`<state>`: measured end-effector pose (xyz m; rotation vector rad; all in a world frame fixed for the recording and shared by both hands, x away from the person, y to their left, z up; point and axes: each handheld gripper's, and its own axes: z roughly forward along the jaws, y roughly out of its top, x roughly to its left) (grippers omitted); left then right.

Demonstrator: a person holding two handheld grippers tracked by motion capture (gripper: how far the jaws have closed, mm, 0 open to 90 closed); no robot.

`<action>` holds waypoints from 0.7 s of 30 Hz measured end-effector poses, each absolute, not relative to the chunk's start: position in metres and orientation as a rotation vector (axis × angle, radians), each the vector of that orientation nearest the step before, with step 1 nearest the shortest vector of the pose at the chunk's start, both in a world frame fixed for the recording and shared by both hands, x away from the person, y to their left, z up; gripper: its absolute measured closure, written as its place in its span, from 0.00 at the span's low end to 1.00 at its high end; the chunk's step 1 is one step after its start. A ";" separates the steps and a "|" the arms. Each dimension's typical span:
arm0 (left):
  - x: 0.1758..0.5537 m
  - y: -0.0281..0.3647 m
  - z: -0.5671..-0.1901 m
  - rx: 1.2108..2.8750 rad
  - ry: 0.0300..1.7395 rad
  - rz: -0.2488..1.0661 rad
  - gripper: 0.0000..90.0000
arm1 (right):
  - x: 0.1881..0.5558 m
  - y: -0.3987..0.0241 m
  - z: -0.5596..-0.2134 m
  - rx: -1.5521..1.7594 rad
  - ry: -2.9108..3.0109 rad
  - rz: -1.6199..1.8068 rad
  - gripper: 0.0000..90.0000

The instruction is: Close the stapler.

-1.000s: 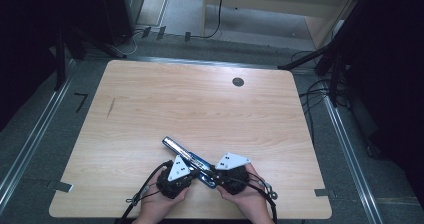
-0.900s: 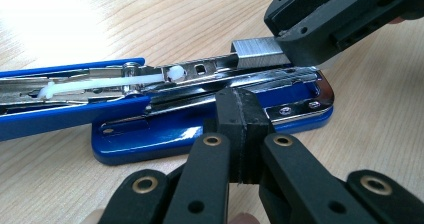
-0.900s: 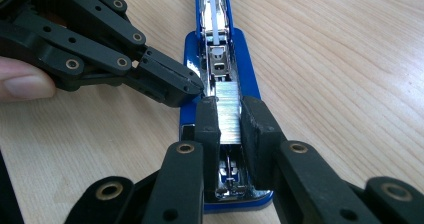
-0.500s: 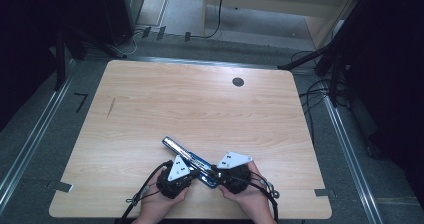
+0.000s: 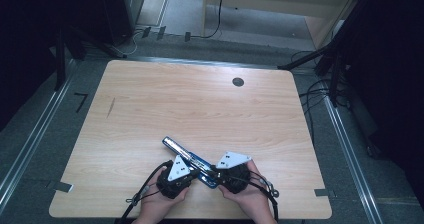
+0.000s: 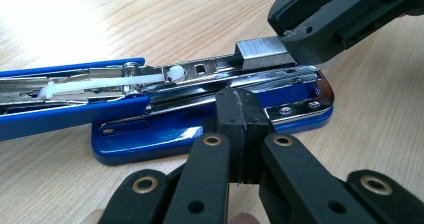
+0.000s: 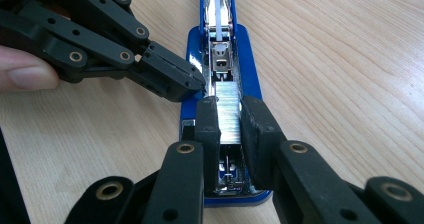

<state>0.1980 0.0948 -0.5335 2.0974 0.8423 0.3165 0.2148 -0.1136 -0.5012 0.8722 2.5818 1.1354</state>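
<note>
**Staples held over the open stapler**

Now, from the high view I have both hands at the near edge of the wooden table, close together; between them lies the blue stapler, running from the far left down to the near right, its top swung open.

In the right gripper view my right gripper has its jaws closed in on a strip of staples, one pad against each long side of the bright block; the strip sits right over the stapler's open channel, with the white pusher farther along it.

In the left gripper view my left gripper has its pads pressed fully together with nothing between them; its tip rests at the side of the stapler's blue base, just beside the chrome plate; whether it touches I cannot tell; beyond it the other gripper holds the strip at the channel's end.

I can read no brand, label or writing on the stapler or the table; a small dark round cap sits well apart at the far side.
</note>
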 end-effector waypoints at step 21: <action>0.198 0.095 -0.533 2.097 0.843 0.320 1.00 | 0.219 -0.111 -0.501 0.839 2.608 1.130 0.89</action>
